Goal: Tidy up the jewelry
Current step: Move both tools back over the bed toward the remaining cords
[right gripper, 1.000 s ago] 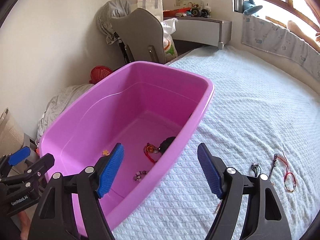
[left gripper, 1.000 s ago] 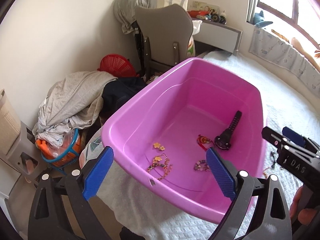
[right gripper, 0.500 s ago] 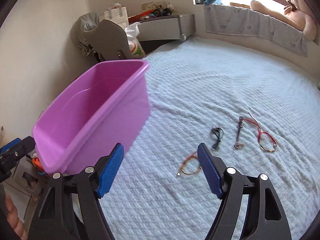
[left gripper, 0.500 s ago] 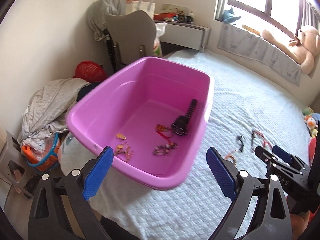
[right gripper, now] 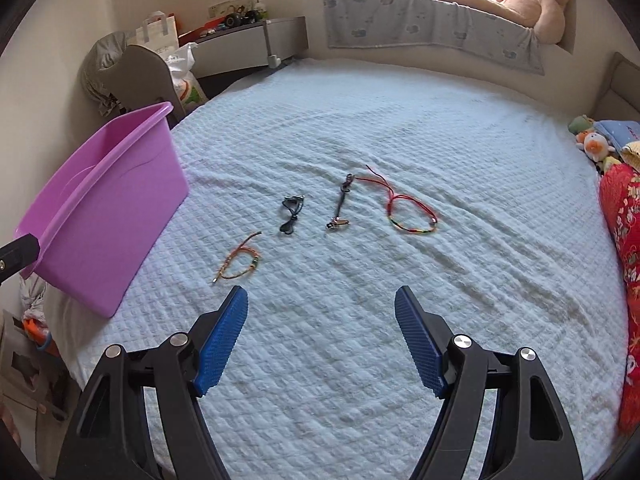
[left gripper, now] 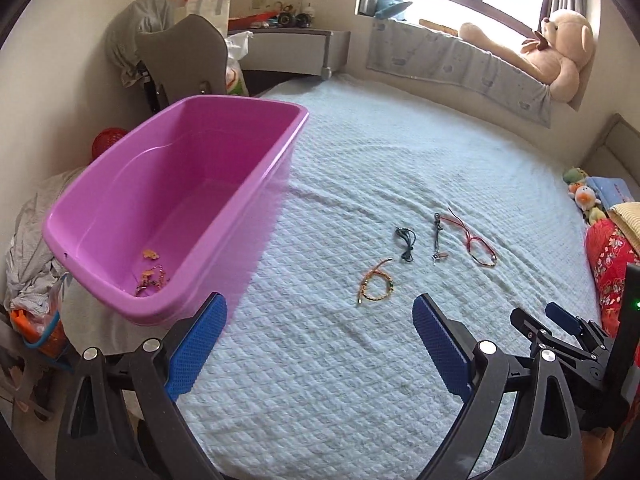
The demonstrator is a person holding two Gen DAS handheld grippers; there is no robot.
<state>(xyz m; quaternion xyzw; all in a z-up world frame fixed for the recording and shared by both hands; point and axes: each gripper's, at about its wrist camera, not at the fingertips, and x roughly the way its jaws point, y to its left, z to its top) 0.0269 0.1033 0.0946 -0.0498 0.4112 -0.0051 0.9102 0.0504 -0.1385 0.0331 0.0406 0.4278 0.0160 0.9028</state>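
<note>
Some jewelry is seen in the pink tub (left gripper: 168,184); four pieces (right gripper: 340,208) remain on the bed (right gripper: 360,128). Both claws, left claw (left gripper: 316,344) and right claw (right gripper: 320,340), are spread, empty.

purple tub (left gripper: 224,184), pale blue quilted bedspread (right gripper: 400,128), red cord bracelet (right gripper: 412,212).

left wrist: looks down over the bed (left gripper: 340,360) from its near edge, pink tub (left gripper: 168,208) close at left | right wrist: same slant, further right, tub (right gripper: 100,208) at the frame edge | shared: bracelets (left gripper: 376,286) (right gripper: 240,262), bed, window sill
</note>
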